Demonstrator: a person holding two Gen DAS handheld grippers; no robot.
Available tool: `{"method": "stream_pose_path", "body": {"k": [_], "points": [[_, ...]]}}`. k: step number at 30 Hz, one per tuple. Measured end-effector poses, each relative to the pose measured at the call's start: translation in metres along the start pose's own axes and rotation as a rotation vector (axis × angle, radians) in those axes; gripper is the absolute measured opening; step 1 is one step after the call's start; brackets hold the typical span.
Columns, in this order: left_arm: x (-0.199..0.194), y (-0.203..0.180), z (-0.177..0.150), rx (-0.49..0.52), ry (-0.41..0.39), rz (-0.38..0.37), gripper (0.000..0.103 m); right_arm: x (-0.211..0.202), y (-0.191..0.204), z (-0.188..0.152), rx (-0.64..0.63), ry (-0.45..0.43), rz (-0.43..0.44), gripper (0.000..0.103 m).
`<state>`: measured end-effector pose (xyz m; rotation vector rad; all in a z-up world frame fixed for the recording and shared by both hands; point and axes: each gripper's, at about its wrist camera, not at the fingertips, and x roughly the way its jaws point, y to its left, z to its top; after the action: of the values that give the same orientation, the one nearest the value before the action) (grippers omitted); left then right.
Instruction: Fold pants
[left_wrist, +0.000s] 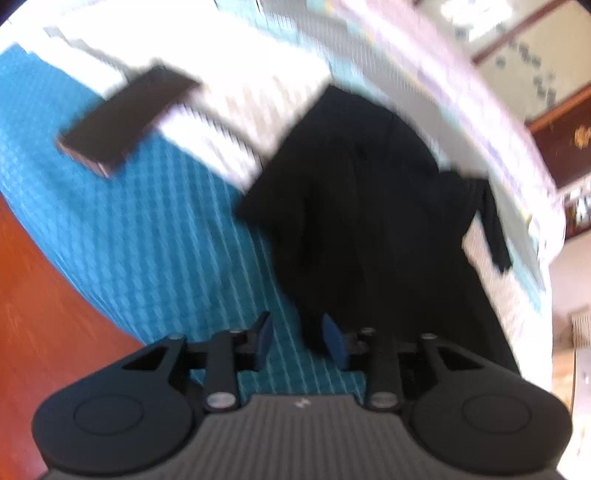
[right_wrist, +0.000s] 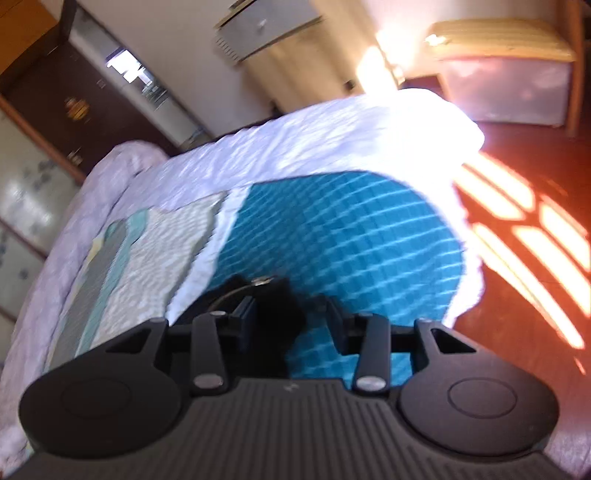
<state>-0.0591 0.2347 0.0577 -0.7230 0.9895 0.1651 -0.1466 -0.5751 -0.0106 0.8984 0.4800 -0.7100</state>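
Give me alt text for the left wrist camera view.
Black pants lie on a blue checked bed cover, just ahead of the left gripper, whose jaws stand apart with nothing between them. A dark flat object lies farther back.

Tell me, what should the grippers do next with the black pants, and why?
Probably bring the left gripper back to the black pants edge and pinch it: the pants lie bunched on the blue blanket, and its pads look empty.

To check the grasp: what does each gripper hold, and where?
Nothing: left gripper and right gripper are open; the pants lie loose between the right one's fingers.
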Motion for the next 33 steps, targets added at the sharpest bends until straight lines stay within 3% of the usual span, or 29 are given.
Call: {"method": "stream_pose_path", "body": {"k": [3, 6, 8, 11, 14, 19, 24, 25, 26, 30, 33], "points": [[-0.021, -0.004, 0.018, 0.021, -0.122, 0.023, 0.035, -0.029, 0.021, 0.001, -0.047, -0.105, -0.010, 0.040], [-0.010, -0.025, 0.046, 0.083, -0.163, 0.038, 0.035, -0.036, 0.078, 0.004, -0.170, -0.087, 0.134, 0.039], [0.004, -0.045, 0.056, 0.133, -0.187, -0.010, 0.035, -0.030, 0.123, -0.001, -0.247, 0.010, 0.275, 0.039], [0.040, -0.078, 0.064, 0.195, -0.247, -0.032, 0.037, 0.012, 0.186, -0.023, -0.224, 0.266, 0.482, 0.040], [0.089, -0.093, 0.060, 0.202, -0.236, -0.072, 0.037, 0.065, 0.245, -0.068, -0.164, 0.511, 0.578, 0.040], [0.153, -0.095, 0.043, 0.221, -0.162, -0.041, 0.036, 0.155, 0.323, -0.151, -0.093, 0.715, 0.538, 0.040], [0.154, -0.084, 0.034, 0.252, -0.202, -0.096, 0.036, 0.225, 0.350, -0.202, 0.156, 0.815, 0.412, 0.040], [0.153, -0.082, 0.035, 0.245, -0.205, -0.109, 0.037, 0.232, 0.352, -0.210, 0.186, 0.828, 0.395, 0.032], [0.153, -0.080, 0.036, 0.238, -0.207, -0.118, 0.037, 0.234, 0.356, -0.214, 0.188, 0.824, 0.398, 0.031], [0.155, -0.083, 0.039, 0.250, -0.212, -0.110, 0.037, 0.218, 0.375, -0.188, -0.052, 0.740, 0.410, 0.022], [0.151, -0.083, 0.043, 0.247, -0.183, -0.124, 0.041, 0.199, 0.366, -0.129, -0.224, 0.587, 0.442, 0.019]]}}
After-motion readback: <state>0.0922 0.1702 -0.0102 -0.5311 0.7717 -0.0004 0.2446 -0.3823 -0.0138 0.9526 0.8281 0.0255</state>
